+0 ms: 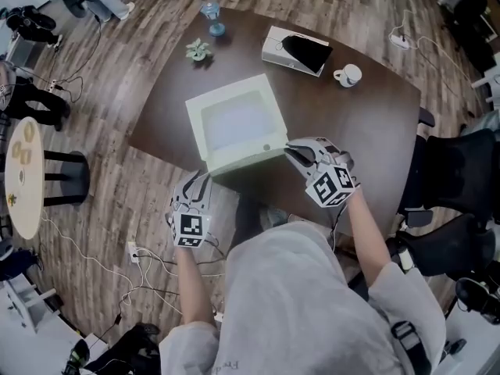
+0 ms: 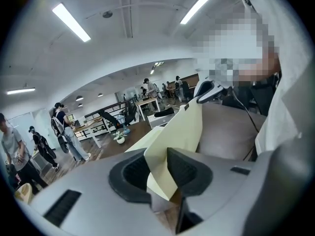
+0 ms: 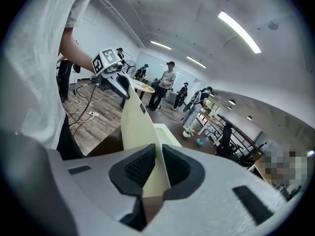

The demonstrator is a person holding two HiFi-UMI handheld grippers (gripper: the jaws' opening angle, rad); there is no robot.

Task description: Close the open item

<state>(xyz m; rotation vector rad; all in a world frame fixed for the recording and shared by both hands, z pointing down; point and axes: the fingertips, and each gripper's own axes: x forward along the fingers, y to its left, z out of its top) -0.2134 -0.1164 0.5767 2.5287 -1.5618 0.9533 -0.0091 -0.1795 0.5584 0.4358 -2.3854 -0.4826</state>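
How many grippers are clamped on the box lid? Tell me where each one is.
2. The left gripper clamps the lid at its left end; the right gripper clamps its right end. None hidden.

My head camera looks steeply down from well above the dark table (image 1: 375,123), with the pale yellow box (image 1: 234,123) at centre, my left gripper (image 1: 201,182) at 7 o'clock and my right gripper (image 1: 293,151) at 4 o'clock. Each gripper's camera sits just behind its own jaws, very close to the box's lid flap (image 2: 179,132), and looks along it and up toward the ceiling. The left one sees the other gripper at 1 o'clock, the right one at 10 o'clock, and all three views share the flap, box and table.
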